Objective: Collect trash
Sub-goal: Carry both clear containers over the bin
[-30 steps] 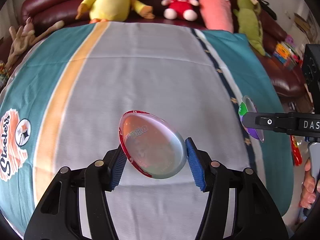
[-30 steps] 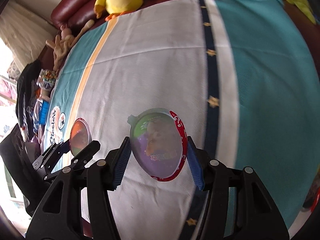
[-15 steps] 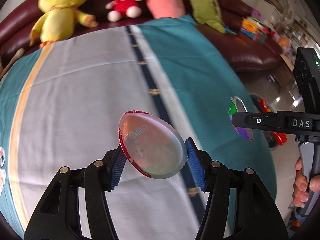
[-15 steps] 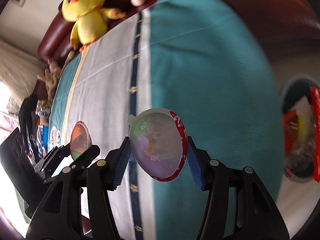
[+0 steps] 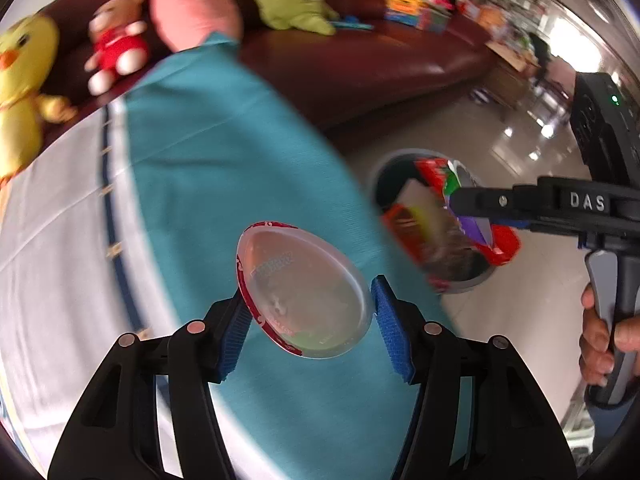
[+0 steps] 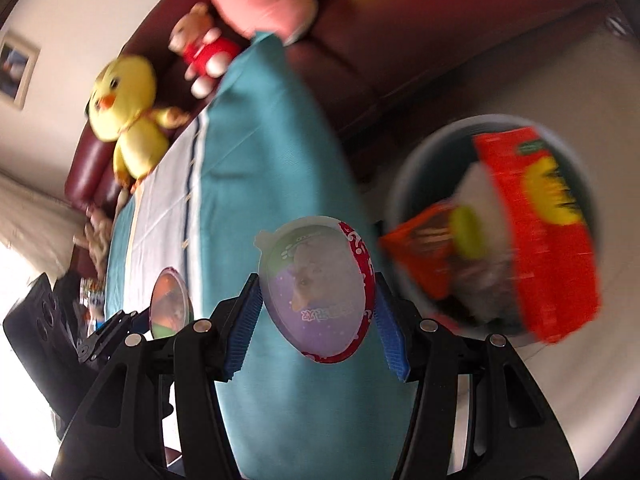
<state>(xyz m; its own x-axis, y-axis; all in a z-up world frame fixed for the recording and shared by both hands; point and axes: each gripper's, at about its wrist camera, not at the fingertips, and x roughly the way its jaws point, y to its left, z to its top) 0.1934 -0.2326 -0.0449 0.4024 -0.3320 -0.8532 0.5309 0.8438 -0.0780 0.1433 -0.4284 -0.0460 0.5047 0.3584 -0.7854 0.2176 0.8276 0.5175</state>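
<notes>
writing: white "DAS" on the right gripper (image 5: 460, 200) body; egg-pack print too blurred to read | left gripper (image 5: 306, 312) clamps an egg-shaped pack (image 5: 302, 294) over the teal cloth (image 5: 240, 160) edge | right gripper clamps a purple egg-shaped pack (image 6: 318, 294) | trash bin (image 6: 408, 184) on floor beside cloth edge holds red wrappers (image 6: 548, 232)

White raised letters "DAS" on the black plastic arm of the right gripper (image 5: 460, 200), left wrist view. Print on both egg-shaped clear plastic packs is too blurred to read.
</notes>
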